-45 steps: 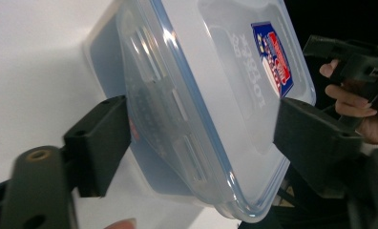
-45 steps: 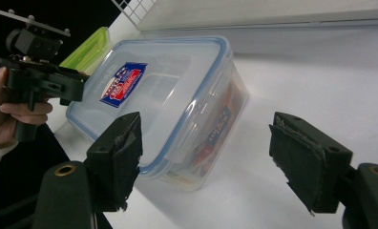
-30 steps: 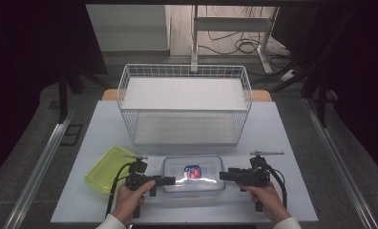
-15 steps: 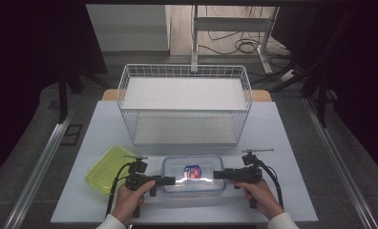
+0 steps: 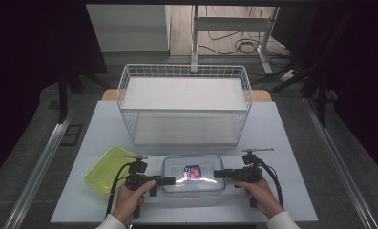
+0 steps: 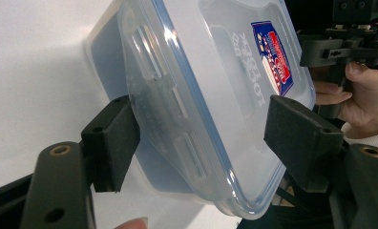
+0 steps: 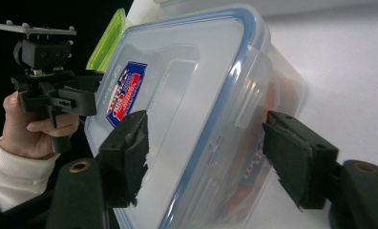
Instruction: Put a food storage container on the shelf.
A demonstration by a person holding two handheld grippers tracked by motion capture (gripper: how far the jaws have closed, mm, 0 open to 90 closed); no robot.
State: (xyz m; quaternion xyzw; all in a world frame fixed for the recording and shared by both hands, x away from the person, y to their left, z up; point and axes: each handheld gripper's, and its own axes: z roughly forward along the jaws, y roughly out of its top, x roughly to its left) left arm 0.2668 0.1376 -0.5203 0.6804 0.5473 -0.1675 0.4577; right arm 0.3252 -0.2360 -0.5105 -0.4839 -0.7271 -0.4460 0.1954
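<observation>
Right gripper view shows orange contents in the box; both tongs apart.

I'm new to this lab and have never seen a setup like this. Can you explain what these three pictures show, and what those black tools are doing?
A person sits at a white table, holding a hand-operated gripper in each hand. The high view looks down from above: left gripper, right gripper. The other two pictures come from small cameras riding on each gripper, looking along its two black jaws.

On the table stand a white wire basket, a yellow-green lid and a clear plastic box with a blue-edged lid. Each gripper straddles one end of the box. The right jaws have just been closing on it, but neither pair visibly presses yet.
</observation>
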